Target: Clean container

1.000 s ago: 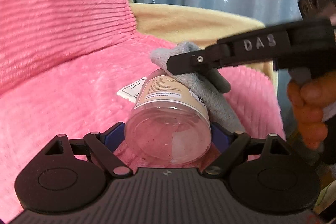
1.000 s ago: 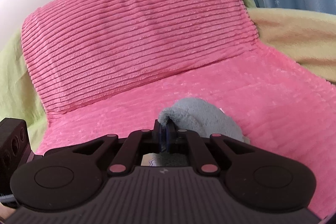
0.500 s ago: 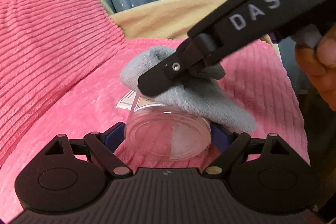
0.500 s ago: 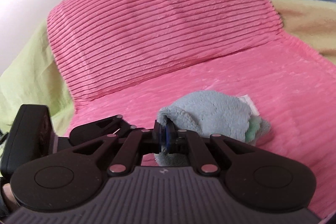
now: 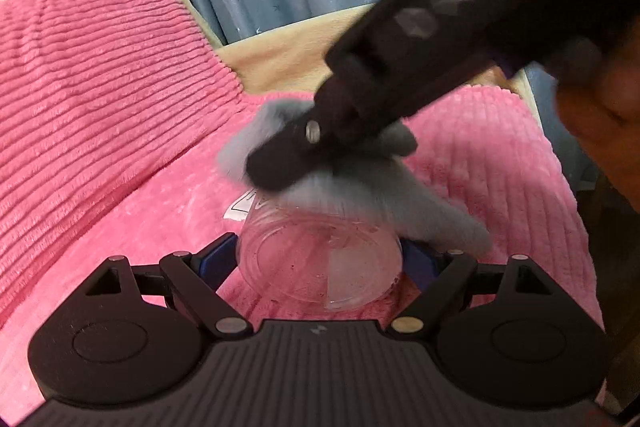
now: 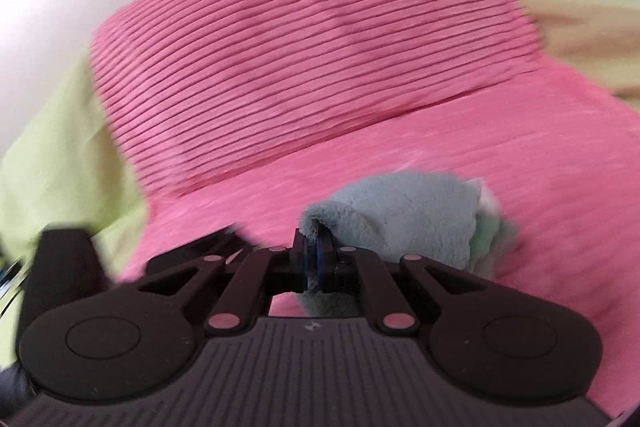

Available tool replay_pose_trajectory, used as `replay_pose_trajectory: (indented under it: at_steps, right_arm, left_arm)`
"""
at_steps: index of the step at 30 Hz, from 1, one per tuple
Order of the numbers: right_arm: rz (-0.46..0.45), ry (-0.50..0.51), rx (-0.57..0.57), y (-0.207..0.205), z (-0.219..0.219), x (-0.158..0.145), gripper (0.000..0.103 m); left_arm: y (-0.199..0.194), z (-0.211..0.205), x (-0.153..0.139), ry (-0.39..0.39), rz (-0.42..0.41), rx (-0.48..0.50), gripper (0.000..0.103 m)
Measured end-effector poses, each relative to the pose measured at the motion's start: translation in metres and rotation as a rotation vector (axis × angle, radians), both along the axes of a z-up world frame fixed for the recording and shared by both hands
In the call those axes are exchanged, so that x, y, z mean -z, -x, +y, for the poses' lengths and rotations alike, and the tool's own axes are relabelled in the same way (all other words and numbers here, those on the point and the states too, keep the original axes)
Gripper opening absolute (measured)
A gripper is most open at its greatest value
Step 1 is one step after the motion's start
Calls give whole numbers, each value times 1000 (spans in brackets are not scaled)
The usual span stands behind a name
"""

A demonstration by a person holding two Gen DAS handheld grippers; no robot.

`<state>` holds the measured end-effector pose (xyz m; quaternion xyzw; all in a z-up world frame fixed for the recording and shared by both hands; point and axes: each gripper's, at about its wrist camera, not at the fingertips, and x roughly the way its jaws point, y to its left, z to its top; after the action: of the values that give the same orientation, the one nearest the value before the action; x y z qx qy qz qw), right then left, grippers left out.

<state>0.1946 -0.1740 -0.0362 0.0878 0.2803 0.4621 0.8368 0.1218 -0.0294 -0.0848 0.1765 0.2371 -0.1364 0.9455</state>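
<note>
Two hand-held grippers share the wiping step: the left hand-held gripper (image 5: 320, 263) clamps the jar (image 5: 320, 263) over the pink cushion (image 5: 120, 107), the right hand-held gripper (image 6: 316, 259) pinches the grey cloth (image 6: 400, 211) on its side; next, turn the jar.

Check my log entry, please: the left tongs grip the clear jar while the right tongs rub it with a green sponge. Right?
One thing is off: the right tongs hold a grey fluffy cloth, not a green sponge, as the right wrist view shows. The left tongs do grip the clear jar.
</note>
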Motion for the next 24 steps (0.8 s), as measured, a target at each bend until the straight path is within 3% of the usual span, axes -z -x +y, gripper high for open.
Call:
replay_pose_trajectory:
  at_steps: [6, 14, 20, 24]
  right_arm:
    - [4, -30, 38, -7, 1, 1, 0]
    - [-34, 2, 313, -25, -15, 0, 1]
    - [-39, -3, 284, -21, -15, 3, 1]
    - [-42, 2, 285, -20, -16, 3, 1]
  left_arm:
    - [1, -6, 0, -28, -18, 4, 86]
    - [4, -11, 2, -55, -30, 19, 86]
    - [2, 2, -2, 85, 13, -2, 87]
    - [-4, 29, -10, 338, 55, -22, 89]
